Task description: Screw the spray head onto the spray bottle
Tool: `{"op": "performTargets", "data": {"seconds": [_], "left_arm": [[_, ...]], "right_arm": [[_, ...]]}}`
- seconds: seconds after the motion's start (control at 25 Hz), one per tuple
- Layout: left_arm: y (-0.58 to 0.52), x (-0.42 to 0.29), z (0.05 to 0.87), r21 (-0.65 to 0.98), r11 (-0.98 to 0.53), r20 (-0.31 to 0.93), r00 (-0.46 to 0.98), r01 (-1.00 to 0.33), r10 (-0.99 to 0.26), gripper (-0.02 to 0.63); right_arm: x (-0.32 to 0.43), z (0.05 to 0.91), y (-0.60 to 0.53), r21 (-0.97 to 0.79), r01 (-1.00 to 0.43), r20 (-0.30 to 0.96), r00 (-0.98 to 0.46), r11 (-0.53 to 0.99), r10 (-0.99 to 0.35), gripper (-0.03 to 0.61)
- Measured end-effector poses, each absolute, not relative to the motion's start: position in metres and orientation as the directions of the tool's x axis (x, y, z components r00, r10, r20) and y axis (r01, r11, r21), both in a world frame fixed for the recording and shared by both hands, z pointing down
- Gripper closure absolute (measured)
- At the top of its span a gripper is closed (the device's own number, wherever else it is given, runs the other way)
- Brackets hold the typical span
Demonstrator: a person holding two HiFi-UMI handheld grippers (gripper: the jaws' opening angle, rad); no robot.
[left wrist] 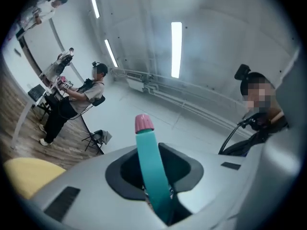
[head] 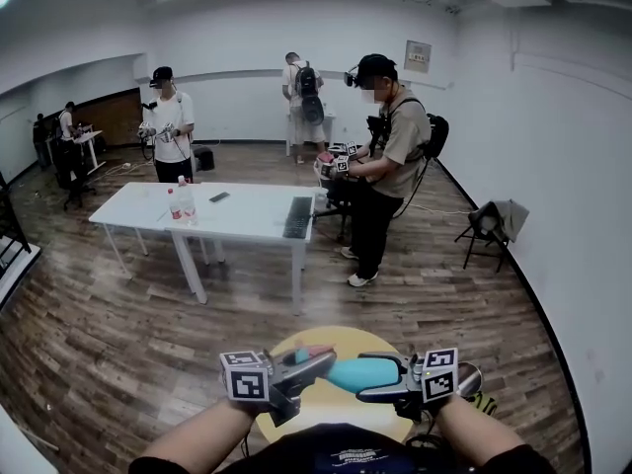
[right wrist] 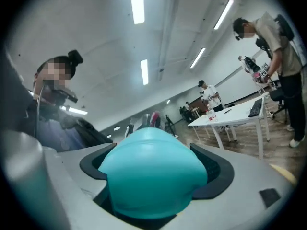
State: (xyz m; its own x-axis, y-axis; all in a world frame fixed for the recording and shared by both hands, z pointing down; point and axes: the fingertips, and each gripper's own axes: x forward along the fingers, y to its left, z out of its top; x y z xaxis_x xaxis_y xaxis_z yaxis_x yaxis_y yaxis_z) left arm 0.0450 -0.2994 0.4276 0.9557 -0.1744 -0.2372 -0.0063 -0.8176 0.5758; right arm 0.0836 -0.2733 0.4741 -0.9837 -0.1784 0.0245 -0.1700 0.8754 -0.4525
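Head view: above a round yellow table (head: 341,405), the left gripper (head: 308,365) clamps a teal, pink-tipped spray head (left wrist: 152,174) just beside the teal bottle (head: 357,373), which is clamped in the right gripper (head: 383,381).

Open lab room: white table (head: 237,227), wood floor (head: 99,334), people in headsets (head: 388,146)
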Motion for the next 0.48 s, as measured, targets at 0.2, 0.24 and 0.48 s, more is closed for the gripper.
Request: {"op": "performTargets", "data": {"seconds": [0.2,0.24,0.48], "left_arm": [[-0.302,0.052,0.446,0.636,-0.771,-0.246,0.945,-0.010,-0.215,0.518],[-0.304,0.053,0.448,0.642,-0.767,-0.243,0.944,-0.015,-0.222,0.518],[-0.304,0.028,0.447,0.577,-0.816,-0.182,0.968,-0.036,-0.171,0.417]], "right_arm": [[0.091,0.468,-0.272,-0.512,-0.143,-0.030,-0.983,0.847,-0.184,0.077],[0.090,0.467,-0.270,-0.512,-0.135,-0.034,-0.984,0.848,-0.176,0.065],[0.093,0.454,-0.277,-0.515,-0.106,-0.082,-0.982,0.851,-0.172,0.081]]}}
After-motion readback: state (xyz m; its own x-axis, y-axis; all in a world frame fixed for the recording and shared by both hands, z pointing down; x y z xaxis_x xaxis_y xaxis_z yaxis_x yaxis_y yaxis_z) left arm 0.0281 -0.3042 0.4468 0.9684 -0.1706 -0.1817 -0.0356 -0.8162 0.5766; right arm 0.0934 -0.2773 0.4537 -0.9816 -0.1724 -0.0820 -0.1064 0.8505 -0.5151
